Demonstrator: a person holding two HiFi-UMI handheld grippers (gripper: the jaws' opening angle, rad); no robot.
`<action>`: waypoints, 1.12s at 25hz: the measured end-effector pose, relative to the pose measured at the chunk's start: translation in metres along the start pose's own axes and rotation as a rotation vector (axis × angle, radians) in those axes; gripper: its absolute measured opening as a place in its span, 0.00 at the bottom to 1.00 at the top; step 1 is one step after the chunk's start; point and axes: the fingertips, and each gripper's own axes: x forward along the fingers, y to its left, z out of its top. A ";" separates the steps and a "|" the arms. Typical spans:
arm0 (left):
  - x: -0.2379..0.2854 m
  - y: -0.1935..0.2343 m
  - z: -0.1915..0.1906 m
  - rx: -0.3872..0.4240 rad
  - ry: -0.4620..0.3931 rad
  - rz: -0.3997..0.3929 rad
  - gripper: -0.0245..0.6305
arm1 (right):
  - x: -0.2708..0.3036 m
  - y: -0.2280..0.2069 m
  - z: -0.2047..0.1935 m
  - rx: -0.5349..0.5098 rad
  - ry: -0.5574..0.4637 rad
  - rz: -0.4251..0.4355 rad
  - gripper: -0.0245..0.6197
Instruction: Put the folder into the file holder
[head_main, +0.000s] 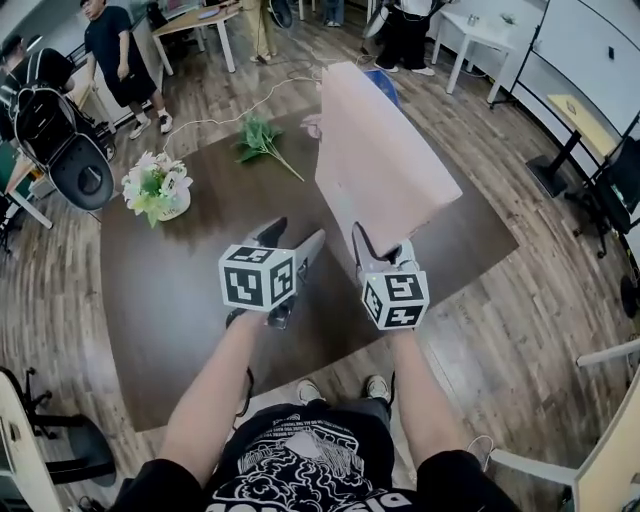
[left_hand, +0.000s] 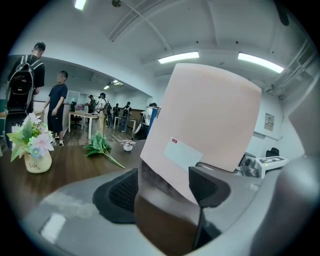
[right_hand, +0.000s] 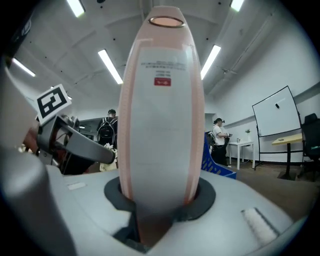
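Note:
A tall pink folder stands upright in the air above the dark brown table, and my right gripper is shut on its lower edge. In the right gripper view the folder's spine, with a white label, fills the gap between the jaws of the right gripper. My left gripper is open just left of the folder; in its own view the folder's lower corner shows beyond the left gripper, untouched by the pads. A blue file holder peeks out behind the folder's top and shows again as the blue file holder.
A pot of white flowers stands at the table's left. A green leafy sprig and a small pale object lie at the far side. People stand at the back left, beside an office chair. White desks line the back right.

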 end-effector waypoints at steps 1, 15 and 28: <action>0.001 -0.004 0.002 0.004 -0.003 -0.009 0.54 | -0.005 -0.002 0.006 0.014 -0.019 -0.008 0.25; 0.026 -0.053 0.020 0.025 -0.025 -0.124 0.54 | -0.066 -0.035 0.068 0.020 -0.177 -0.140 0.25; 0.055 -0.095 0.032 0.033 -0.027 -0.243 0.54 | -0.097 -0.071 0.098 0.003 -0.221 -0.270 0.25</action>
